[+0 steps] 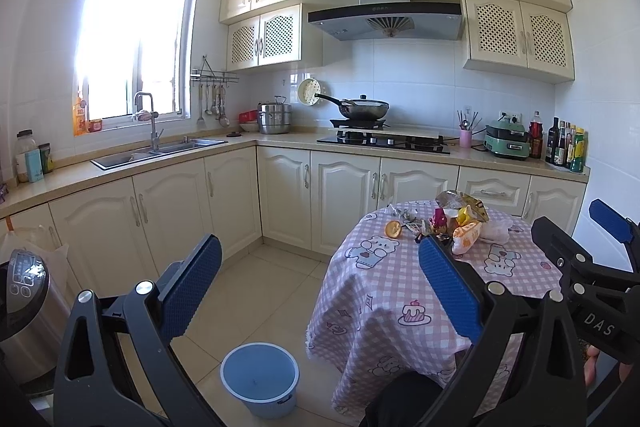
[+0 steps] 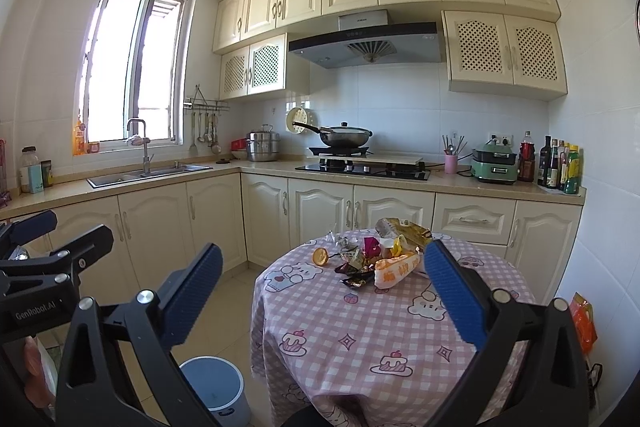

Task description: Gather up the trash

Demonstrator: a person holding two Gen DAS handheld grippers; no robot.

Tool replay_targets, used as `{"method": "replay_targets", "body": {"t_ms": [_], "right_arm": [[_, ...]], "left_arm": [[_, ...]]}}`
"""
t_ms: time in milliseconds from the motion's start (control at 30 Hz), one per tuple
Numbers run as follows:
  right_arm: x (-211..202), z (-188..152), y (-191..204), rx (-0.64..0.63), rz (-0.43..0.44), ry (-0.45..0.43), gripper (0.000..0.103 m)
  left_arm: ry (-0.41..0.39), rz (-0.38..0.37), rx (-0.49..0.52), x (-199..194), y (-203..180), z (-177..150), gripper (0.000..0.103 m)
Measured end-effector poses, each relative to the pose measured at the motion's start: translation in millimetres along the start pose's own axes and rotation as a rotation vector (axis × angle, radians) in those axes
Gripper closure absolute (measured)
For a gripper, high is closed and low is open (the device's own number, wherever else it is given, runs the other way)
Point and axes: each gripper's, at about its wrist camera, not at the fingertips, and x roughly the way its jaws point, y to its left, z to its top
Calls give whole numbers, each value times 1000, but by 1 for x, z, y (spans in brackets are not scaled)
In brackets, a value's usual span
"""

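Note:
A heap of trash [image 1: 460, 223] [image 2: 384, 251] lies at the far side of a round table with a pink checked cloth [image 1: 400, 291] [image 2: 360, 339]: snack bags, crumpled wrappers and an orange-and-white bag [image 2: 394, 269]. An orange peel [image 1: 393, 229] [image 2: 320, 255] sits just left of the heap. On the floor left of the table stands a blue bin [image 1: 260, 379] [image 2: 212, 387], with nothing seen inside. My left gripper [image 1: 320, 267] is open, held in the air short of the table, nothing between its blue pads. My right gripper [image 2: 324, 275] is open over the near table, also holding nothing.
Cream base cabinets [image 1: 240, 203] run along the left and back walls, with a sink [image 1: 160, 151], hob with wok [image 1: 364, 109] and bottles [image 1: 568, 147]. A steel appliance [image 1: 24, 291] stands at the near left. An orange bag [image 2: 582, 319] lies right of the table.

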Motion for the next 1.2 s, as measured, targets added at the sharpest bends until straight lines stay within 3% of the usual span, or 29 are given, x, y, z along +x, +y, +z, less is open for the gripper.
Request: {"method": "replay_targets", "body": {"t_ms": [367, 967, 1200], "right_arm": [[13, -7, -2, 33, 15, 38, 4], [76, 1, -2, 56, 94, 150, 4], [104, 7, -23, 92, 58, 165, 4]], "left_arm": [[22, 6, 5, 10, 0, -4, 7], [100, 50, 11, 50, 3, 12, 7], [134, 34, 47, 78, -14, 22, 7]]}}
